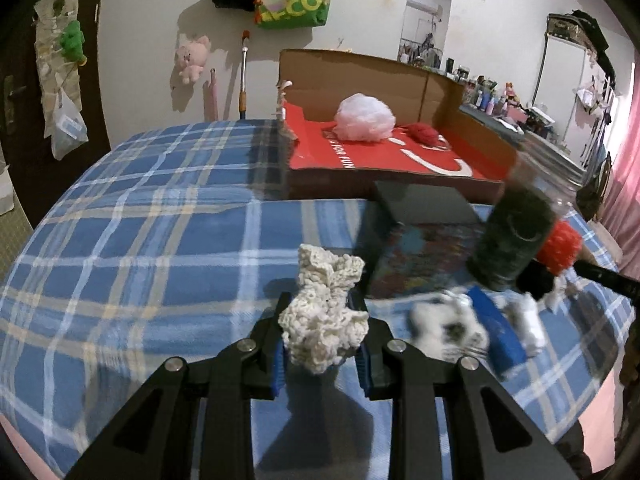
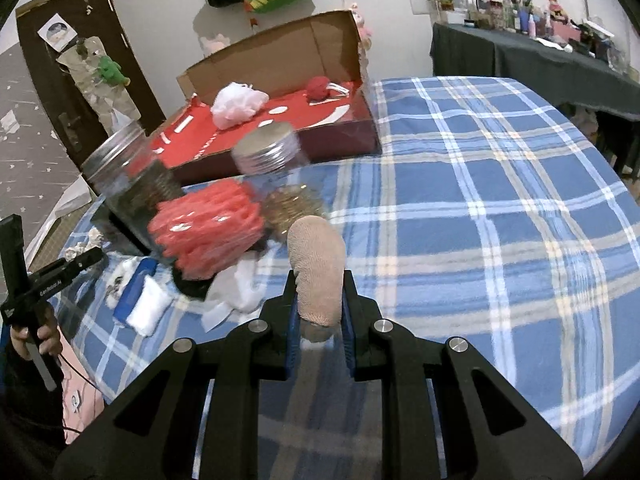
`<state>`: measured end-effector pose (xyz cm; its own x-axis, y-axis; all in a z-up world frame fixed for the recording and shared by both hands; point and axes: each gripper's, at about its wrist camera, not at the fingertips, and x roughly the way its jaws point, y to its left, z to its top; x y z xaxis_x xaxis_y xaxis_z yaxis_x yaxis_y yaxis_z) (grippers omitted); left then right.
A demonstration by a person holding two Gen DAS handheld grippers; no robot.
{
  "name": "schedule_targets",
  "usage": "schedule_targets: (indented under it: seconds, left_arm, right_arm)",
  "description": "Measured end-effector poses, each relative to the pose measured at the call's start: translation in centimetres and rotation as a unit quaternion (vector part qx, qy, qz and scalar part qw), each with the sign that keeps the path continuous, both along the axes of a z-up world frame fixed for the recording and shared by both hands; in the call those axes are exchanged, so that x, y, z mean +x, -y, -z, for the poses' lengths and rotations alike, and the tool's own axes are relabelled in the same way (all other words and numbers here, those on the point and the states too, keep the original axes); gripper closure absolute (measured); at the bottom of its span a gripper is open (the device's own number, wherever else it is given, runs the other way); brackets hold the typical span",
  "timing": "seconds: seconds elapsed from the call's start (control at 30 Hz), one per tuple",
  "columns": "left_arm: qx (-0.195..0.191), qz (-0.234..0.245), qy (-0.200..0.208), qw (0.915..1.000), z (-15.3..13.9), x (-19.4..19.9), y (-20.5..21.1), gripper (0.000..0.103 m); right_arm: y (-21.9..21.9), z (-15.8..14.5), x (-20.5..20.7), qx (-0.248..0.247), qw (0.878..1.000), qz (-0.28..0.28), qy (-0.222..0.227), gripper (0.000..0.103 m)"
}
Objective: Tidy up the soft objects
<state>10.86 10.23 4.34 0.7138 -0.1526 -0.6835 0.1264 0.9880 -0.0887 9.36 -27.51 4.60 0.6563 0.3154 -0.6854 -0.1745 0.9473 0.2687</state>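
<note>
My left gripper (image 1: pixel 322 326) is shut on a cream crocheted piece (image 1: pixel 325 312), held above the blue plaid bedspread (image 1: pixel 140 208). My right gripper (image 2: pixel 319 304) is shut on a beige rolled sock-like cloth (image 2: pixel 317 268). An open cardboard box with a red lining (image 1: pixel 384 156) (image 2: pixel 288 120) lies further back on the bed, holding a pale pink mesh puff (image 1: pixel 364 118) (image 2: pixel 238 105) and a red yarn ball (image 1: pixel 426 133) (image 2: pixel 318 87). A coral-red knitted piece (image 2: pixel 208 232) lies in the pile to the left of my right gripper.
Two clear jars with metal lids (image 2: pixel 128 176) (image 2: pixel 276 168) stand in the pile, beside white cloths (image 2: pixel 150 312), a blue item (image 2: pixel 134 288) and a small plush (image 1: pixel 448 326). A dark box (image 1: pixel 420 240) sits right of centre. A cluttered table (image 2: pixel 540 52) stands beyond the bed.
</note>
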Motion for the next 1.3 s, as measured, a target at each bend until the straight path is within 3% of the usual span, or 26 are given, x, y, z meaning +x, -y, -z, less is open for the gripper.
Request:
schedule_targets:
  seconds: [0.27, 0.7, 1.3]
  left_arm:
    - [-0.006, 0.036, 0.0, 0.9993, -0.6, 3.0, -1.2, 0.074]
    - [-0.012, 0.106, -0.002, 0.9943, -2.2, 7.1, -1.8, 0.074]
    - [-0.035, 0.215, -0.01, 0.9759, -3.4, 10.5, -1.3, 0.074]
  right_arm:
    - [1.5, -0.6, 3.4, -0.004, 1.0, -0.01, -0.013, 0.086]
    - [1.4, -2.6, 8.8, -0.018, 0.996, -0.088, -0.016, 0.086]
    - [1.2, -3.0, 13.2, 0.014, 0.984, -0.175, -0.035, 0.086]
